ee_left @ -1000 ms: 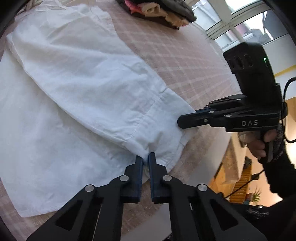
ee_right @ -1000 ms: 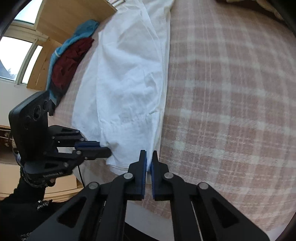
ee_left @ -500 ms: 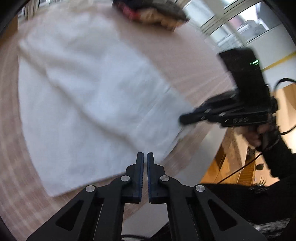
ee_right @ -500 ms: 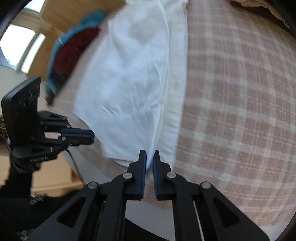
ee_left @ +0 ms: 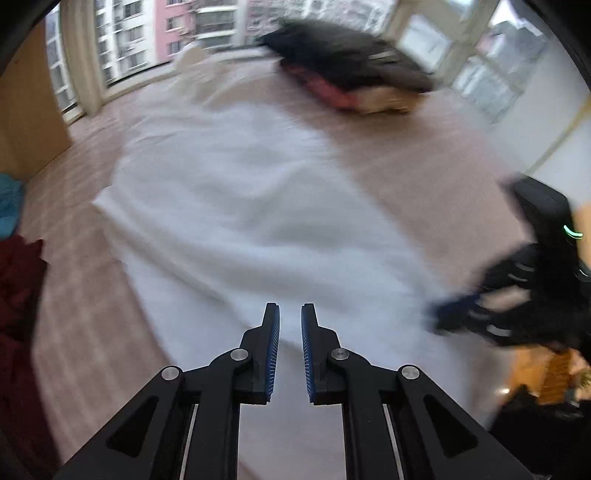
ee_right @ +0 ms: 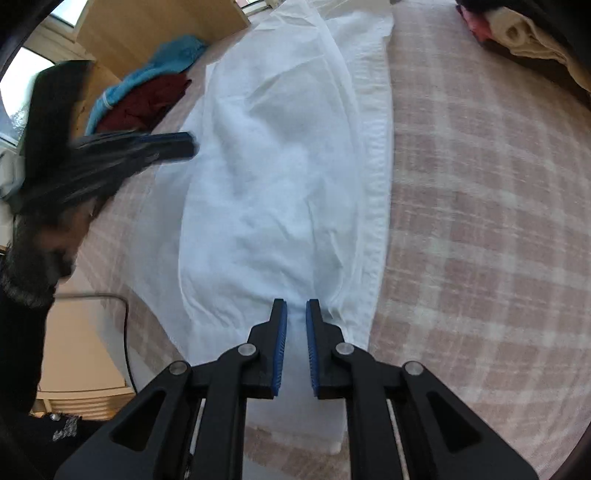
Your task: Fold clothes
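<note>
White shirt lies flat on plaid table. Left gripper: jaws opening, nothing betw. them. Right gripper: jaws slightly apart over shirt hem, not pinching.

- Bed w/ pink-white check cover fills the frame.
- White shirt lies flat, center.
- Teal cloth & dark red cloth, upper left.
- Pile of folded clothes, upper right.
</note>
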Tool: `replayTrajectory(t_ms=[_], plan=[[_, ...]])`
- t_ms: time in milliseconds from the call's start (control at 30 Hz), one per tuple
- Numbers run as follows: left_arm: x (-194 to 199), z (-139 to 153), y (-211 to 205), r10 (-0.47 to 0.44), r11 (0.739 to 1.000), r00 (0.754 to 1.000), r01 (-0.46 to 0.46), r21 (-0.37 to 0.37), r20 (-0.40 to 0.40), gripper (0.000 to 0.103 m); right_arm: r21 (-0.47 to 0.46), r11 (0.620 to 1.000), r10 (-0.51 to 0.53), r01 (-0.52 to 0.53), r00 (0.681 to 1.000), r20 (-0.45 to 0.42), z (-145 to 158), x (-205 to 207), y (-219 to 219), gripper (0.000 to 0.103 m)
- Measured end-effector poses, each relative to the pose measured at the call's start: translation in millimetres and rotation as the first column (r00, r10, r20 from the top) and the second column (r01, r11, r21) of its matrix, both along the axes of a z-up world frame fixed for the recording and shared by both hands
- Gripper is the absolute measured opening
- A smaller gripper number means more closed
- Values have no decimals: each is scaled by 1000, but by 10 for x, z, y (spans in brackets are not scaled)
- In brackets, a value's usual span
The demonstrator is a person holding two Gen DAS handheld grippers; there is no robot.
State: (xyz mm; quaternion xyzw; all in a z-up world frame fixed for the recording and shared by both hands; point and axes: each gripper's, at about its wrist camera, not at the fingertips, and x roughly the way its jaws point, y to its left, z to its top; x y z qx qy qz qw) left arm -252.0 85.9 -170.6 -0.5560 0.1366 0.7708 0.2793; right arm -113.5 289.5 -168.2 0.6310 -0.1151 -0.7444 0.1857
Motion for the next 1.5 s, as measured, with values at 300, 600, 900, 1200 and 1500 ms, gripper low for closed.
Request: replayTrajectory(t_ms=[300,600,900,1200,1500], plan=[[-1220,484,80,-25,986,997,36,160,-70,18,-83,992,-106,91,976,-190,353,-994,-23,12],[-2494,-69,429,46,998,989,-52,-40,-143,4,-48,970,-242,238,959,-144,-32,-1524,78,3],[-2675,92,1067,-172,969,981,184,163,-87,9,-3,959,-270,284,907,-325,378,-2381,55,3],[-3098,98,1138,-80,996,963,85,10,-257,6,115,921,-327,371,901,-286,410,-2963,219,3],[-2794,445,762,-126,981,970,153,118,-209,13,124,945,-258,302,924,-282,385,-3876,150,0]])
